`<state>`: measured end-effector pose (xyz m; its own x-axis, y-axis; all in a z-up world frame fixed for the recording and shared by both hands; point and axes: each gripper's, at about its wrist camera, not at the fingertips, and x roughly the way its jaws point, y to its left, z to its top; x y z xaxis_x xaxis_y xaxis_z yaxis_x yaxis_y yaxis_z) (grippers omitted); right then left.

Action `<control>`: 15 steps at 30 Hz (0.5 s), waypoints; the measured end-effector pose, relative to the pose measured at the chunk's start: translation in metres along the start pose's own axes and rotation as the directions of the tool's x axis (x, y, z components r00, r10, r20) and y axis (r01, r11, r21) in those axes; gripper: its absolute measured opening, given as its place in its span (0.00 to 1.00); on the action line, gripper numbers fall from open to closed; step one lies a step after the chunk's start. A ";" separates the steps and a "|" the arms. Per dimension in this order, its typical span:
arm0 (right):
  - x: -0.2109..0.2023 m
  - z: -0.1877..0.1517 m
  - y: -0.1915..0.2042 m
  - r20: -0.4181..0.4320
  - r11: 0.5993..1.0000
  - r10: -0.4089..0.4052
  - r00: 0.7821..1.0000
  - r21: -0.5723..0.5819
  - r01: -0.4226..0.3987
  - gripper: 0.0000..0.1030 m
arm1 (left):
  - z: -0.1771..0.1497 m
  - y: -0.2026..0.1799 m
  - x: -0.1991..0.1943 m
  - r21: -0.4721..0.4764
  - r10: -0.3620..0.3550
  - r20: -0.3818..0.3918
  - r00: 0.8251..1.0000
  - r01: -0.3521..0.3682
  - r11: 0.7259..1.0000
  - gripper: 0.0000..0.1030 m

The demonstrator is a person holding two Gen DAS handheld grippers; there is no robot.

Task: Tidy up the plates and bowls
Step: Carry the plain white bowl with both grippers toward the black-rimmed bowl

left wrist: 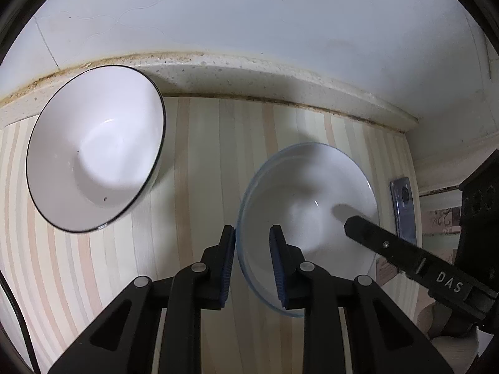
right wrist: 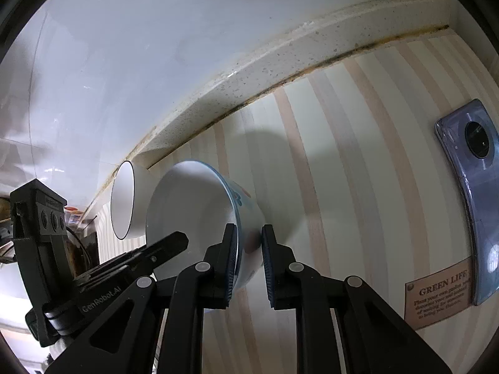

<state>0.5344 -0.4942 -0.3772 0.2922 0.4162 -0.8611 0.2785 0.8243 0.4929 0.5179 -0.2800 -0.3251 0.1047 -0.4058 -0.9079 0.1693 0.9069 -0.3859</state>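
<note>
A white bowl with a pale blue rim [left wrist: 312, 193] [right wrist: 187, 205] stands on the striped counter [left wrist: 202, 155]. My left gripper [left wrist: 252, 233] straddles its left rim, one pad outside and one inside, shut on the wall. My right gripper [right wrist: 248, 233] clamps the opposite rim the same way, shut on it. Each view shows the other gripper's black finger [left wrist: 358, 224] [right wrist: 168, 243] reaching into the bowl. A larger white bowl with a thin black rim [left wrist: 99, 149] [right wrist: 123, 199] stands just to the left, by the back ledge, untouched.
A speckled stone ledge [left wrist: 249, 74] and white wall close off the back of the counter. A blue-grey phone [right wrist: 477, 193] [left wrist: 404, 208] lies face down to the right, with a brown "GREEN LIFE" card [right wrist: 439, 293] beside it.
</note>
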 end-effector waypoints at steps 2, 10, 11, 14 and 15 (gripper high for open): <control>-0.003 -0.001 0.003 0.006 1.000 -0.004 1.000 -0.006 0.004 0.17 | -0.001 -0.001 -0.002 0.005 0.002 0.002 1.000 -0.002 1.000 0.20; -0.031 -0.018 0.017 0.033 1.000 -0.008 0.999 -0.022 0.009 0.17 | -0.018 -0.010 -0.036 0.029 -0.020 0.030 0.999 0.019 0.999 0.20; -0.038 -0.023 0.020 0.035 1.000 -0.007 0.999 -0.027 0.008 0.17 | -0.021 -0.011 -0.042 0.034 -0.019 0.034 0.999 0.018 0.999 0.20; -0.055 -0.039 0.027 0.045 1.000 -0.005 0.999 -0.030 0.007 0.17 | -0.033 -0.016 -0.061 0.055 -0.022 0.043 0.999 0.020 0.998 0.20; -0.060 -0.044 0.029 0.047 0.999 -0.004 0.999 -0.032 0.006 0.17 | -0.038 -0.018 -0.067 0.063 -0.023 0.045 0.999 0.020 0.998 0.20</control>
<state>0.4849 -0.4784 -0.3166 0.3333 0.3942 -0.8565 0.2504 0.8388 0.4835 0.4710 -0.2650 -0.2636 0.1450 -0.4309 -0.8907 0.2326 0.8898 -0.3926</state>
